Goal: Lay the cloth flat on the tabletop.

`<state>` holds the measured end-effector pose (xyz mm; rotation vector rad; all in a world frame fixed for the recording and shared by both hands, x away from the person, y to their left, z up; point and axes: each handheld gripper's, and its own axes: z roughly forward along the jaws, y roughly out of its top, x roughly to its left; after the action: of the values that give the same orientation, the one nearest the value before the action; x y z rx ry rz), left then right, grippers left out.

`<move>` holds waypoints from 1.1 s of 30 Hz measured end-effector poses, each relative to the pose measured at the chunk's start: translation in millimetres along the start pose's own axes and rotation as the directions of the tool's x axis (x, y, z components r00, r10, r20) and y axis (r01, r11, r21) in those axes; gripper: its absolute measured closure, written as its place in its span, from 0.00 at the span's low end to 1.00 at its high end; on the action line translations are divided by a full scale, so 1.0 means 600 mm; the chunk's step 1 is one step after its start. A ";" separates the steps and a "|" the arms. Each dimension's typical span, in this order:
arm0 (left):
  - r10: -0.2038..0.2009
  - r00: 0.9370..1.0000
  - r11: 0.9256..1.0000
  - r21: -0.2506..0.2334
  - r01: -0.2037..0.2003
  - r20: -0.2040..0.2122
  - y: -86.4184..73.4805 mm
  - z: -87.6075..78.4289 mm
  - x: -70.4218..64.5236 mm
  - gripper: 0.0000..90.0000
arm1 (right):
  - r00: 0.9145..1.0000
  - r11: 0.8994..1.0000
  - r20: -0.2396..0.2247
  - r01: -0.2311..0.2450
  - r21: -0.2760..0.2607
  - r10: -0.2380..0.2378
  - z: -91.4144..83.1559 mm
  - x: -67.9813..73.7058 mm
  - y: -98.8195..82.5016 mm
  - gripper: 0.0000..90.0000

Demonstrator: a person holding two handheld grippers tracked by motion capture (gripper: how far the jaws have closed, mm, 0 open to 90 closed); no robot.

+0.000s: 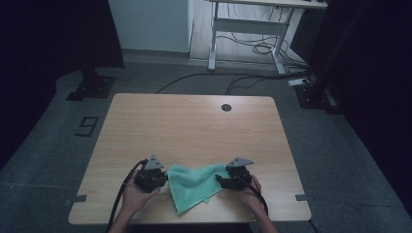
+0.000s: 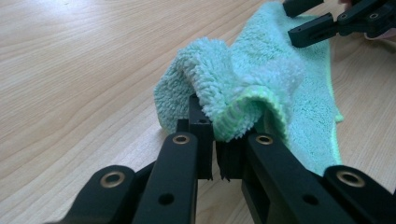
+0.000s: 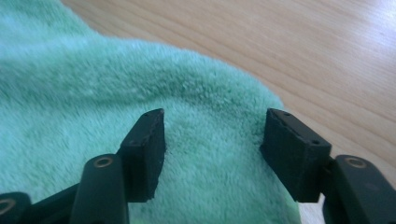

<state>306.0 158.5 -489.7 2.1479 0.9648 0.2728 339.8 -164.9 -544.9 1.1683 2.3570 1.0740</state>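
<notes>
Right tool [image 3: 212, 154] jaws apart over green towel [image 3: 84, 93], pads not pressing; wooden table [image 3: 280, 42] beyond.

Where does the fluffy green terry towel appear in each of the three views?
High view: the fluffy green terry towel lies low and centre on the wooden table, between the left gripper and right gripper.
Left gripper view: centre to upper right, its near edge pinched in the shut jaws.
Right gripper view: left and centre, under the open jaws.
Shared landmark: the light wood grain.
</notes>
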 end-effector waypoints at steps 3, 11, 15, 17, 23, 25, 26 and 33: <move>-0.004 1.000 1.000 -0.005 0.004 -0.008 -0.001 -0.003 0.003 0.95 | 1.000 1.000 0.027 -0.004 0.006 0.004 -0.002 -0.001 -0.003 0.65; -0.023 0.999 0.999 -0.038 0.021 -0.042 0.006 -0.009 0.016 0.95 | 0.999 0.998 0.002 -0.033 -0.051 0.033 -0.027 -0.016 0.012 0.99; -0.017 0.999 0.999 -0.045 0.015 -0.042 0.012 -0.012 0.016 0.95 | 0.997 0.997 -0.035 -0.066 -0.037 0.064 -0.032 -0.028 0.021 0.72; -0.018 0.999 0.999 -0.040 0.016 -0.044 0.010 -0.010 0.015 0.95 | 0.997 0.997 -0.027 -0.069 -0.024 0.068 -0.024 -0.022 0.014 0.55; -0.025 0.998 0.999 -0.038 0.024 -0.049 0.005 -0.009 0.018 0.95 | 0.999 0.999 -0.021 -0.042 0.017 0.043 -0.008 -0.007 -0.004 0.61; -0.029 0.998 0.999 -0.043 0.027 -0.053 0.006 -0.011 0.021 0.95 | 0.999 0.999 -0.001 -0.034 0.021 0.034 -0.010 -0.008 -0.004 0.77; -0.030 0.998 0.999 -0.045 0.027 -0.054 0.006 -0.013 0.022 0.95 | 0.999 0.999 -0.009 -0.038 0.024 0.038 -0.011 -0.010 -0.004 0.87; -0.034 0.997 0.997 -0.069 0.029 -0.072 0.009 -0.023 0.027 0.95 | 0.997 0.997 -0.034 -0.065 -0.042 0.063 -0.037 -0.028 0.009 0.96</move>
<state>313.8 175.1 -478.2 2.0718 1.0152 0.3656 341.3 -186.9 -526.9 1.2275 2.3236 1.1677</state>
